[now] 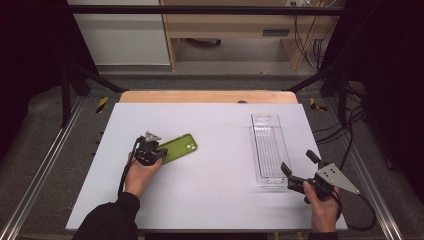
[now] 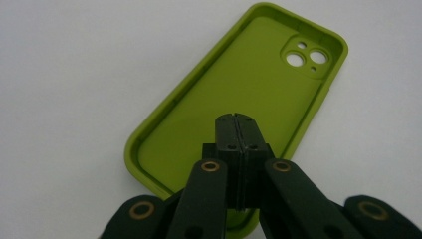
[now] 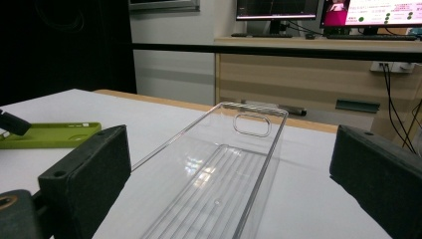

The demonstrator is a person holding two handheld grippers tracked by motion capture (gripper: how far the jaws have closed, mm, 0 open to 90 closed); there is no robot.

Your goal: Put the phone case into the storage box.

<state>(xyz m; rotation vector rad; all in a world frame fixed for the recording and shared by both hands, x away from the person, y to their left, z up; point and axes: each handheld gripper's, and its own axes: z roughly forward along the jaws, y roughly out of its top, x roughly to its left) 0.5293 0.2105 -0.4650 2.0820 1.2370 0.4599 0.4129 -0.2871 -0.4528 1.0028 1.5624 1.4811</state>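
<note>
A lime-green phone case [image 1: 181, 147] lies hollow side up on the white table, left of centre. In the left gripper view the case [image 2: 249, 84] shows its camera cut-outs at the far end. My left gripper [image 1: 160, 152] is over the case's near end, and its jaws [image 2: 236, 122] are pressed together with nothing between them. A long clear plastic tray [image 1: 269, 150] lies at the right, running away from me. My right gripper [image 1: 298, 161] is open wide at the tray's near end, and the tray [image 3: 224, 174] lies ahead between the spread fingers [image 3: 87, 167].
The white table top [image 1: 210, 200] has bare room in the middle and front. Metal frame rails [image 1: 45, 165] run along both sides. A wooden desk [image 3: 318, 64] with monitors stands beyond the far edge.
</note>
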